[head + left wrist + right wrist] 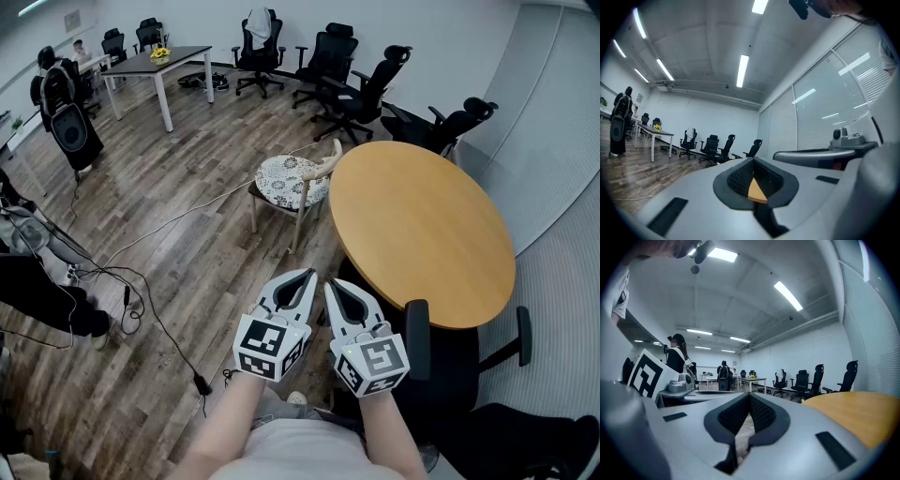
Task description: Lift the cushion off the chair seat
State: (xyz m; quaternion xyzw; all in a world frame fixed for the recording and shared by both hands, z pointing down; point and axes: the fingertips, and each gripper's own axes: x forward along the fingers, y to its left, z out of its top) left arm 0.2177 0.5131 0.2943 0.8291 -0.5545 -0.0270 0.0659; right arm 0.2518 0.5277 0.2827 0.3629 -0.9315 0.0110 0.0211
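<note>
To your left, black cables (131,291) trail over the wooden floor (187,169). Farther off, the patterned cushion (284,178) lies on the wooden chair (322,169), well apart from both tools. Near you, your left tool (306,275) and right tool (332,282) are each pressed together, empty and side by side. The round worktop (422,225) sits just beside the chair's right, with a black office chair (450,366) nearer.

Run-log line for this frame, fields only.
phase: before approach | left gripper: shut, empty | right gripper: shut, empty | cushion: on chair, untouched
</note>
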